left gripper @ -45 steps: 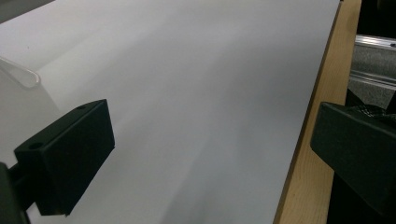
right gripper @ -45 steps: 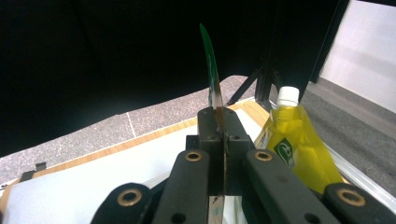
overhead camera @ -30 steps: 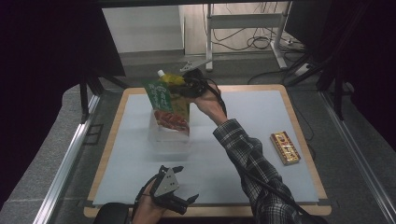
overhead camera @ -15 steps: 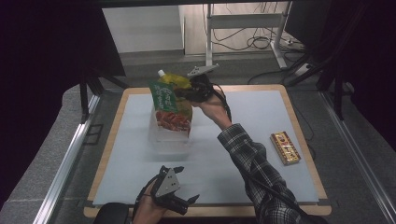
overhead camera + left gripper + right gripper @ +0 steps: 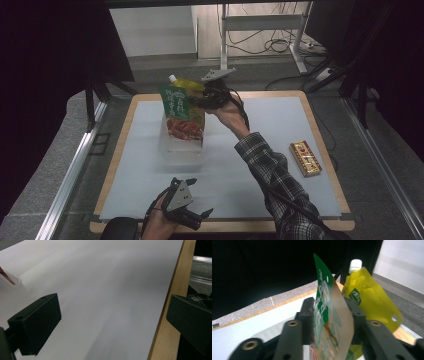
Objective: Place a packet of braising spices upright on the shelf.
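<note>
My right gripper [image 5: 329, 322] has just been opening, jaws loose around the thin, floppy green pouch [image 5: 325, 315]; its stiffer top edge grips best.

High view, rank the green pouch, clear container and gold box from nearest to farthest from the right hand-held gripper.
1. Green pouch, between the right hand-held gripper's jaws.
2. Clear container, just below the pouch.
3. Gold box, off at the table's right edge.
</note>
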